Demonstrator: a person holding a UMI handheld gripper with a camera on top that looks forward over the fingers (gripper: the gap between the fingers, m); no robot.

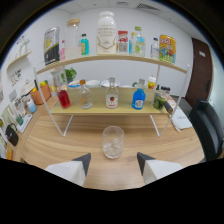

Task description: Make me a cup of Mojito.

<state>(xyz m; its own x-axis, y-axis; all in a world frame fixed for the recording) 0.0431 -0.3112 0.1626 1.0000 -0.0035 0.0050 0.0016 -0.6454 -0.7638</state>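
Looking forward along my gripper in the one view I have, I see its two fingers spread wide with nothing held between them. The glass stands upright on the wooden table, just ahead of the fingertips and centred on the gap, with what look like ice cubes in its bottom. Beyond it, on the lower shelf of the rack, stand a red-liquid bottle, a clear bottle, a clear bottle with a red label and a blue bottle. The red-labelled one lies straight ahead past the glass, so I judge that reaching it means going over or around the glass.
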